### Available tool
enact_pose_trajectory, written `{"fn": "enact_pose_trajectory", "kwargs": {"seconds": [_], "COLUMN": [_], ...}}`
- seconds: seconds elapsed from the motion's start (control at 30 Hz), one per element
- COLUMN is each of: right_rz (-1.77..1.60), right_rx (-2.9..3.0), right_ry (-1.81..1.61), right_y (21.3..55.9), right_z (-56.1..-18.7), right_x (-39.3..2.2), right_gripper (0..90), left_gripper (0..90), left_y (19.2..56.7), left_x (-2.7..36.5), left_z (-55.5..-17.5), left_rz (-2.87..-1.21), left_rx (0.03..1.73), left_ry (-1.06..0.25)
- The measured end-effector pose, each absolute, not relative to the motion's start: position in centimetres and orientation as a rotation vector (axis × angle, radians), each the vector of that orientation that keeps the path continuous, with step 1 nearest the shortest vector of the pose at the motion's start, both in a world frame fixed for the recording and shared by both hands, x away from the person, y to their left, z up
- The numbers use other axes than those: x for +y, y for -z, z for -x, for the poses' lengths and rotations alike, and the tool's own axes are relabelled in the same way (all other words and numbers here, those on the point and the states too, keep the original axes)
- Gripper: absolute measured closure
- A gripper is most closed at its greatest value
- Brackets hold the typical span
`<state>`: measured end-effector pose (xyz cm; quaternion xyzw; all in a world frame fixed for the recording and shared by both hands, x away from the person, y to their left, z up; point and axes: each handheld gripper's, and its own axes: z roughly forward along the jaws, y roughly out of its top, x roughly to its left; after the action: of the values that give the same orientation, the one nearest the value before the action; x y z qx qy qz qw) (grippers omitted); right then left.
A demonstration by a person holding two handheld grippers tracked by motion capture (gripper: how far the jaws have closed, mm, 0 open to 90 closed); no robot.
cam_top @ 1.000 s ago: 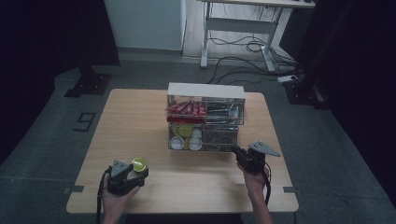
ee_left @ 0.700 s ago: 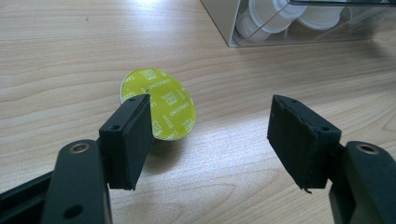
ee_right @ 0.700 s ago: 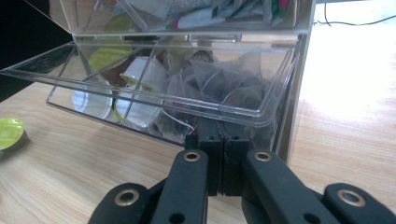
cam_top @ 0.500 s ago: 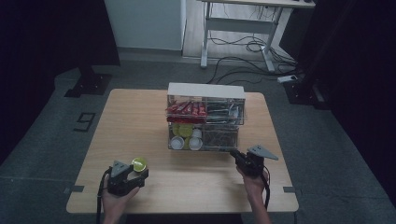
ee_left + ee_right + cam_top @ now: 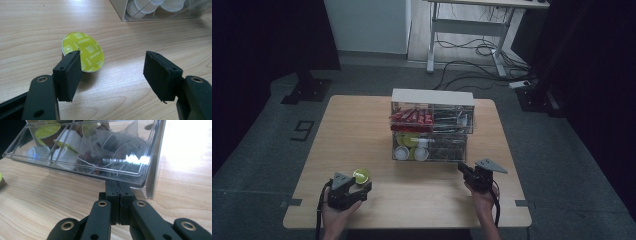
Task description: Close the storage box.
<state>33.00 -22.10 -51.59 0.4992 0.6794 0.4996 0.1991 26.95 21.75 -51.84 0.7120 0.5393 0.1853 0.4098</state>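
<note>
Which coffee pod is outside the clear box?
The lime-green foil-topped coffee pod lying on the wooden table beside the left gripper. The other pods sit inside the clear plastic organiser.

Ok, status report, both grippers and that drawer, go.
Left gripper open, yellow-green foil-topped capsule on the table by one pad. Right gripper shut on clear plastic lower drawer front edge, drawer pulled out. Nothing in the way.

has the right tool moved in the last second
Yes. The right tool has pulled back from the organizer toward the table's near edge, drawing the lower drawer out.

Matt wood-grain table, glossy clear plastic drawer (reflective).
</note>
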Motion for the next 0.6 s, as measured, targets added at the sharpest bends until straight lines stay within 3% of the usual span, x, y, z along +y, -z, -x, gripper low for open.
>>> {"fn": "enact_pose_trajectory", "kwargs": {"seconds": [0.6], "right_rz": [-1.402], "right_rx": [1.915], "right_ry": [-1.398], "right_y": [52.26], "right_z": [-32.65], "right_x": [-22.35], "right_gripper": [84.0], "left_gripper": [30.9], "left_y": [52.0], "left_x": [21.7], "left_z": [-26.91], "left_rz": [-1.801], "left_rx": [1.359], "left_ry": [-0.459]}}
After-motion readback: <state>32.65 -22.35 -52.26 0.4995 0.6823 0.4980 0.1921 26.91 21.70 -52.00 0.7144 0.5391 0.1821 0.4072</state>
